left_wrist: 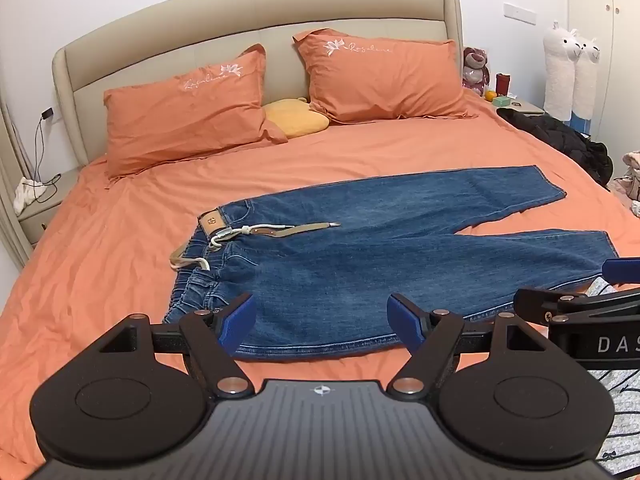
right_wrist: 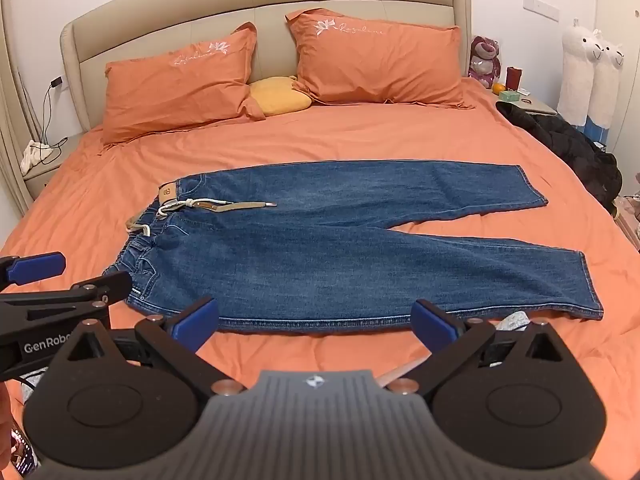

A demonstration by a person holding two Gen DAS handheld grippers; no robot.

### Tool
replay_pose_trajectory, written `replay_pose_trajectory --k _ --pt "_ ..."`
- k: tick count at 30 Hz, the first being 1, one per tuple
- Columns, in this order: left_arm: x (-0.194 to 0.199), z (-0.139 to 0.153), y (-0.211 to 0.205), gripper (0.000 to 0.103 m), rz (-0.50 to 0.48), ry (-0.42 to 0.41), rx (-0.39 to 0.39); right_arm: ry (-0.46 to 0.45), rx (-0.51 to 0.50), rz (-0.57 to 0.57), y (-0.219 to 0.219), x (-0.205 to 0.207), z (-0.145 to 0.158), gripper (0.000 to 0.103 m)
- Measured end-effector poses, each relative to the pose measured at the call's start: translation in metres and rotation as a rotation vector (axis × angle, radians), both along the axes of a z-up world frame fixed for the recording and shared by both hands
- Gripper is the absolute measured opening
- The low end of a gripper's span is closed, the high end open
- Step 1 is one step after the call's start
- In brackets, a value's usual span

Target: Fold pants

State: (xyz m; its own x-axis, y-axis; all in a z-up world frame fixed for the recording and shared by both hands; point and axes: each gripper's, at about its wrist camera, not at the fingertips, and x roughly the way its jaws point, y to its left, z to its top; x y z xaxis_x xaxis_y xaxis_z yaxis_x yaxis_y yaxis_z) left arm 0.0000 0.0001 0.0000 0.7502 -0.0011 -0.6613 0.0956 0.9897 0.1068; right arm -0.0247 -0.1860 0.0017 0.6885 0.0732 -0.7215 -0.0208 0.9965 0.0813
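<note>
You've got the orange bed (right_wrist: 320, 136) spread wide ahead, and the blue pants (right_wrist: 360, 248) lie flat across its middle, waistband left, both legs running right, unfolded. Your left gripper (left_wrist: 322, 324) hangs over the near hem, jaws wide apart, nothing between them; your right gripper (right_wrist: 316, 322) likewise gapes empty just short of the denim

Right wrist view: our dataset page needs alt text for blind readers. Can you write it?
Blue denim jeans lie flat and unfolded on an orange bedsheet, waistband left, legs right. The open right gripper hovers near their closest edge, holding nothing.
</note>
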Motion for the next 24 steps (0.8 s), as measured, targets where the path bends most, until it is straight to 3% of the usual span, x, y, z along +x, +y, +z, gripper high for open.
replay_pose_trajectory --k 24 --pt "-0.0001 0.0004 0.0004 0.087 0.001 0.008 -0.007 0.014 0.008 -0.002 0.0004 0.0038 0.0 0.098"
